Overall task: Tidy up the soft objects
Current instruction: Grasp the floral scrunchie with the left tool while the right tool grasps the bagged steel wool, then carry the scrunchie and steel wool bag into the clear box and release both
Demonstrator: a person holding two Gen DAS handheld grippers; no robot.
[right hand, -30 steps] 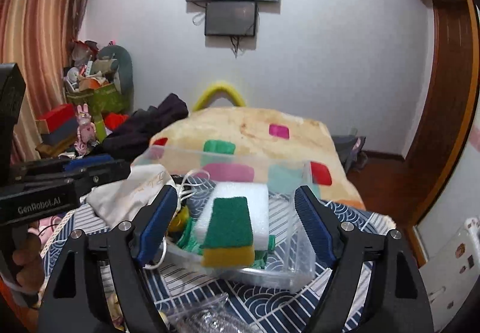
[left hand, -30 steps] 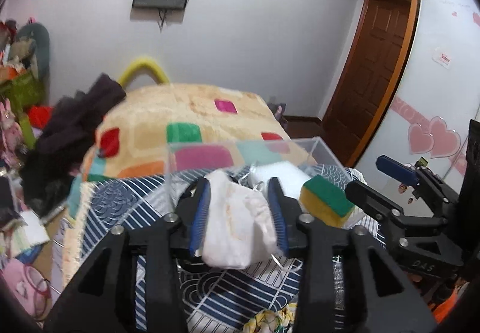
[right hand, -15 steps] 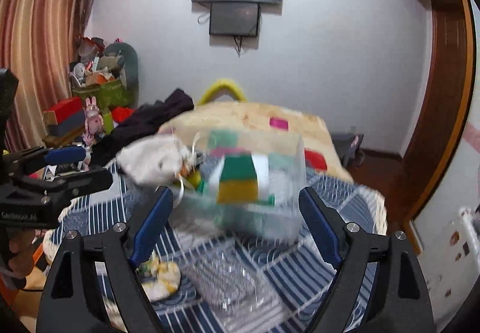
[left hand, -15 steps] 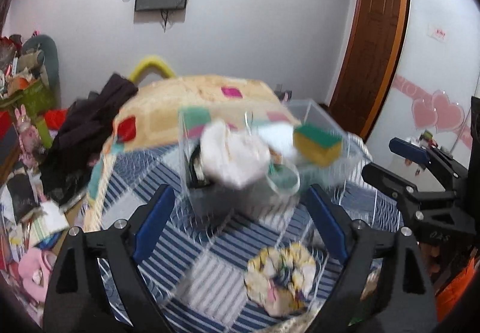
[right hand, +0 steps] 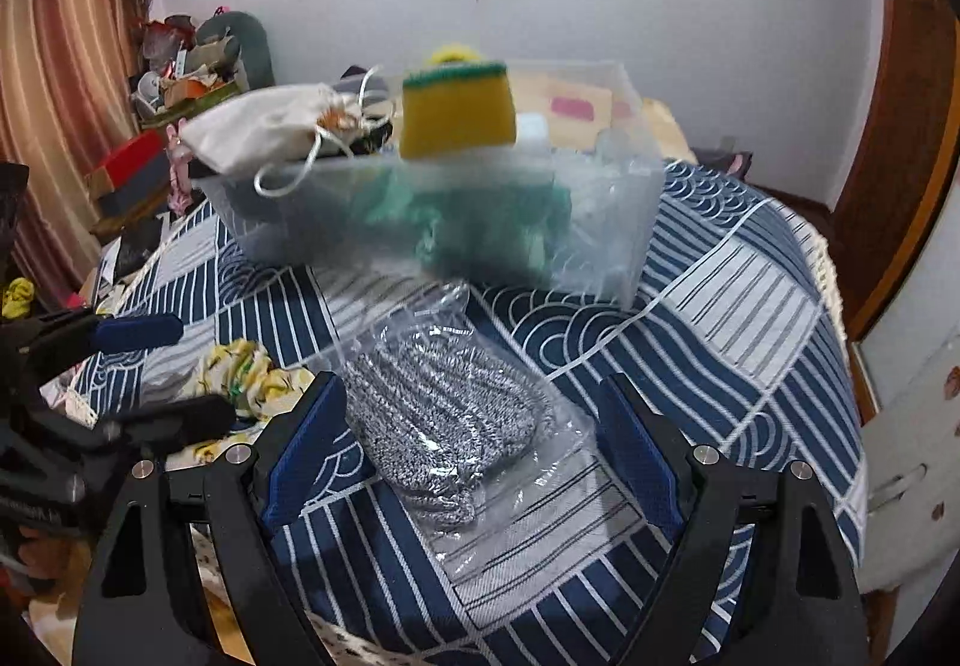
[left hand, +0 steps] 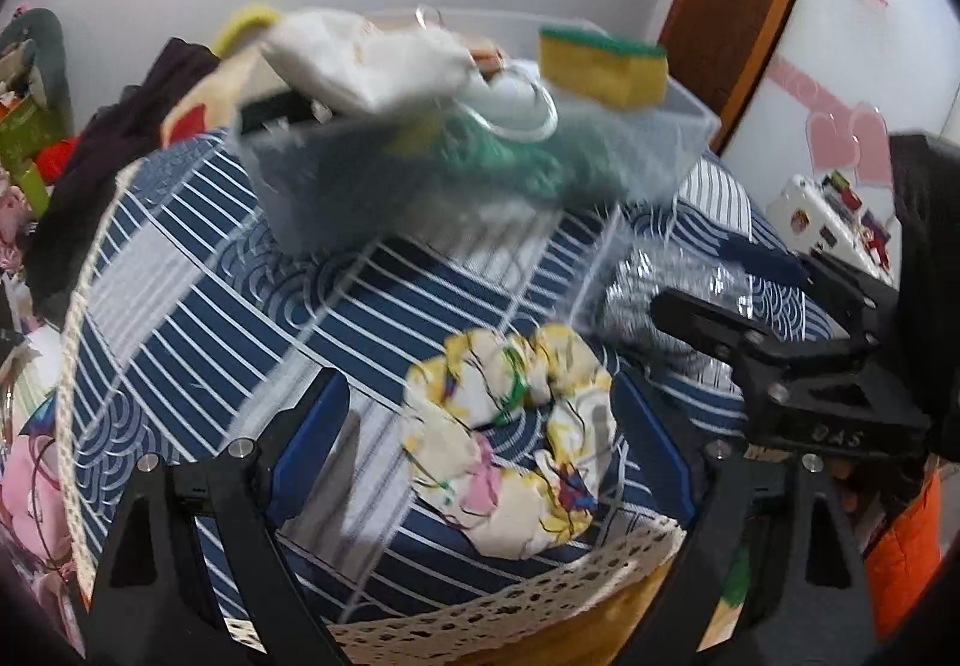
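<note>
Both tongs now wide open, empty: left tongs [left hand: 480, 438] released drawstring pouch [left hand: 366, 60] onto bin [left hand: 672, 150], dropped toward scrunchie [left hand: 510, 444]; right tongs [right hand: 474, 438] over bagged scourer [right hand: 444, 414].

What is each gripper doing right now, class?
Left gripper: open, empty, straddling the floral scrunchie.
Right gripper: open, empty, straddling the bagged scourer.
</note>
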